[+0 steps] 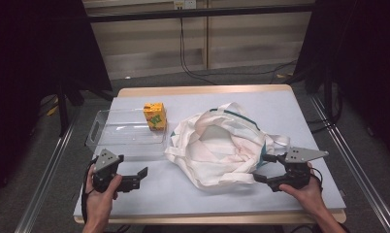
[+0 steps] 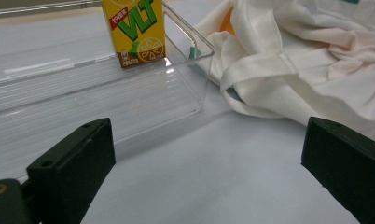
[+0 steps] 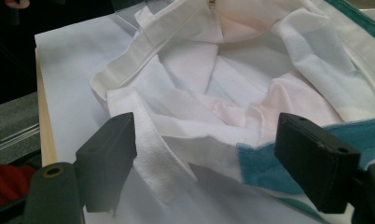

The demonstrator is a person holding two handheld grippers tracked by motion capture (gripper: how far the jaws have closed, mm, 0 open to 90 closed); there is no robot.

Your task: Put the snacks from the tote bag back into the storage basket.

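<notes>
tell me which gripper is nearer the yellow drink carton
Left. The left gripper sits just in front of the clear tray holding the carton; the right gripper is across the bag.

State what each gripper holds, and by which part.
Nothing is held. The left gripper is open over bare table; the right gripper is open at the tote bag's rim.

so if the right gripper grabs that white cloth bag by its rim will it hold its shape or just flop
Probably flop: the white cloth tote bag with teal trim lies crumpled and folded, so the fabric looks limp. Its loose straps would likely dangle. The open right gripper would probably lift only the rim while the rest drags.
</notes>
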